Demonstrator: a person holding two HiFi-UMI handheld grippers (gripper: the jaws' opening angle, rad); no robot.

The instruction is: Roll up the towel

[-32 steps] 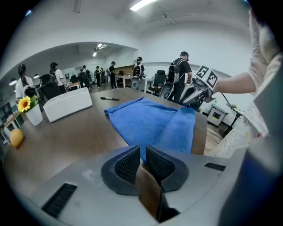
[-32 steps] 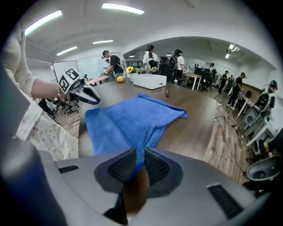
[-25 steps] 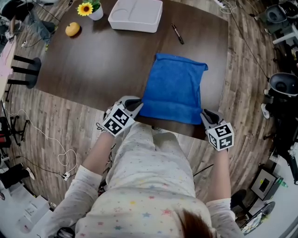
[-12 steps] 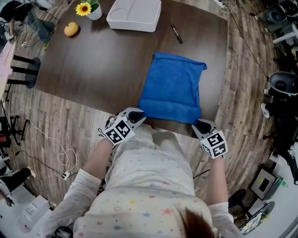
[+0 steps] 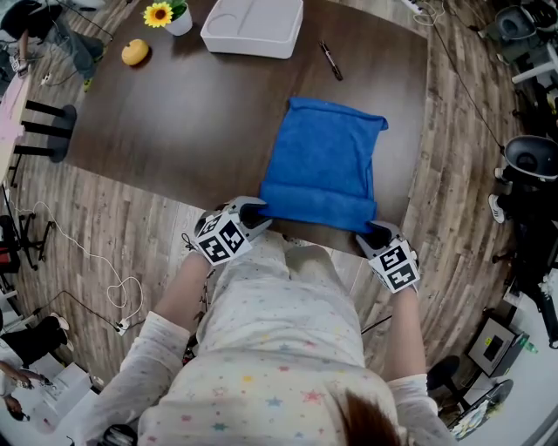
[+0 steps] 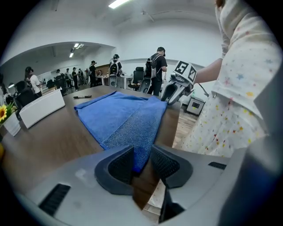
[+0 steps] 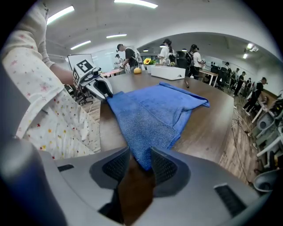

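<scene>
So the blue terry-cloth towel (image 5: pixel 324 161) sits just right of centre in the head view, flat on the dark brown wooden table (image 5: pixel 174 113). Its near edge is right at the table edge, low in the frame. It looks light, floppy and a bit grippy, so nothing to break. I'd guess it sags and bunches if you lift it by one spot.

Best bet is to hold both near corners, where the cloth is already doubled into a thicker band, and keep the two ends level. Otherwise the roll will probably come out cone-shaped.

Its long axis runs up and down the frame, from the near band to the far edge. The far right corner pokes out toward the upper right. The band, which would be the roll's axis, runs left to right and dips slightly toward the lower right.

The left gripper (image 5: pixel 255 209) is at the lower-left corner. Its jaws have just been opening and now stand a little apart, with the towel's corner lying between the pads, not pinched.

The right gripper (image 5: pixel 377 231) is at the lower-right corner. Its jaws are also narrowly apart, with the corner tip between them and table showing in the gap.

Up top, well away from the towel, are a white rectangular plastic tray (image 5: pixel 253 26), a black pen (image 5: pixel 330 62), a round yellow fruit (image 5: pixel 135 54) and a sunflower in a small white pot (image 5: pixel 166 16).
</scene>
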